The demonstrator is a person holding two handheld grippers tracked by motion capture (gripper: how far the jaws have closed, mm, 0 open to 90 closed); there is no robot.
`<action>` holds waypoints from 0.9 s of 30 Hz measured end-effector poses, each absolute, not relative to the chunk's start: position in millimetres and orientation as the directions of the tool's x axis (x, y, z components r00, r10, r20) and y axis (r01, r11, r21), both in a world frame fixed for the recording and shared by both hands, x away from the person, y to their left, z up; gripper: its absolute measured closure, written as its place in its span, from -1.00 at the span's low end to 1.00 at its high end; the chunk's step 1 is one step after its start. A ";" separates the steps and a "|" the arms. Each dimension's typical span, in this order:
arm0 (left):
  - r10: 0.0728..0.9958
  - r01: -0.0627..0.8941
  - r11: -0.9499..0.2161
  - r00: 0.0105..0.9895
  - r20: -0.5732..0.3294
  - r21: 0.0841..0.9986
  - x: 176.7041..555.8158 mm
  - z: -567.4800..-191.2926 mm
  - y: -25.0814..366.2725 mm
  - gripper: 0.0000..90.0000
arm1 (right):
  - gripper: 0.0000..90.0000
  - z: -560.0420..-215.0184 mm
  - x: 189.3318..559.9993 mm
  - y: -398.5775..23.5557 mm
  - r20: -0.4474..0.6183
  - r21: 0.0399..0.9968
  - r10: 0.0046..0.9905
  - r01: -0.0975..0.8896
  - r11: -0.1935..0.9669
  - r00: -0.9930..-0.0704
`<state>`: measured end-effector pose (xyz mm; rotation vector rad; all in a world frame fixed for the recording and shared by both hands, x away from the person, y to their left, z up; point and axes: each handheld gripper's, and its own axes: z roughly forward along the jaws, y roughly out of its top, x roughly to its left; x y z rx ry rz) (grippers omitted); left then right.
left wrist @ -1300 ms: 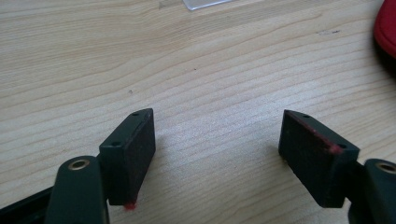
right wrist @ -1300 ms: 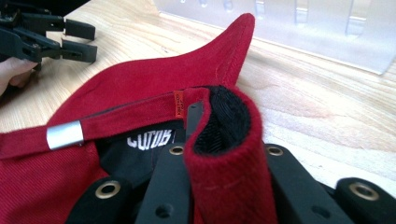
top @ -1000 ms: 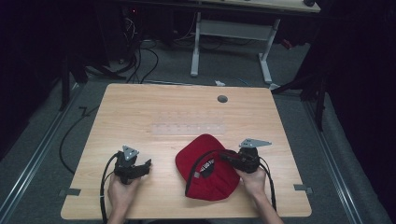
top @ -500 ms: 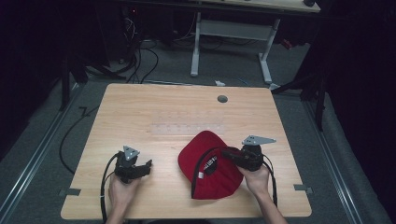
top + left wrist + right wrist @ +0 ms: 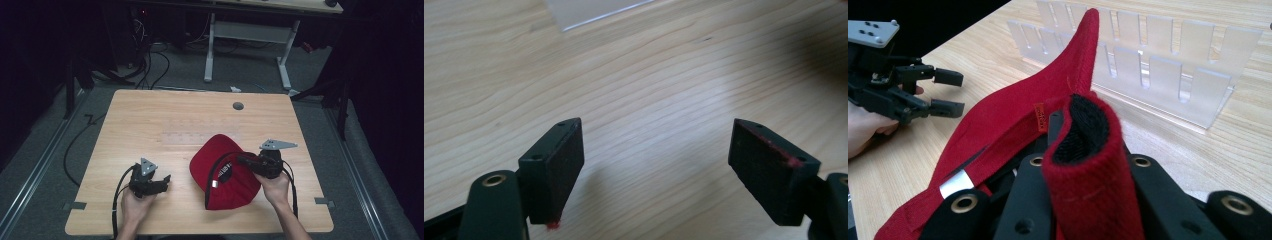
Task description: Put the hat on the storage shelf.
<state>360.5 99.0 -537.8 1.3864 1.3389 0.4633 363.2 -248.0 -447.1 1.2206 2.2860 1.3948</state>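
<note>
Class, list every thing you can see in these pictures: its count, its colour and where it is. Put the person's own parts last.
cap: one, red, on the near right part of the table, its strap clamped in the right gripper
clear slotted rack: one, transparent, on the table beyond the cap
table: one, light wood, centre
second desk: one, white-legged, behind
left gripper: one, black, near left, jaws just opened, nothing between them
right gripper: one, black, shut on the cap
hands: two, at the near edge
</note>
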 end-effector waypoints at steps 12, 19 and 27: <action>0.793 0.456 0.197 0.447 -0.415 0.868 341.1 -513.4 65.6 -0.54 | 0.83 -437.0 365.6 -244.8 0.243 0.818 0.731 0.540 0.199 -0.638; 0.773 0.466 0.155 0.492 -0.400 0.871 339.6 -509.9 46.2 -0.58 | 0.82 -430.6 368.0 -240.8 0.246 0.824 0.731 0.535 0.189 -0.636; 0.751 0.467 0.118 0.535 -0.387 0.876 338.0 -507.3 24.5 -0.62 | 0.82 -422.1 370.9 -233.3 0.255 0.831 0.727 0.529 0.171 -0.637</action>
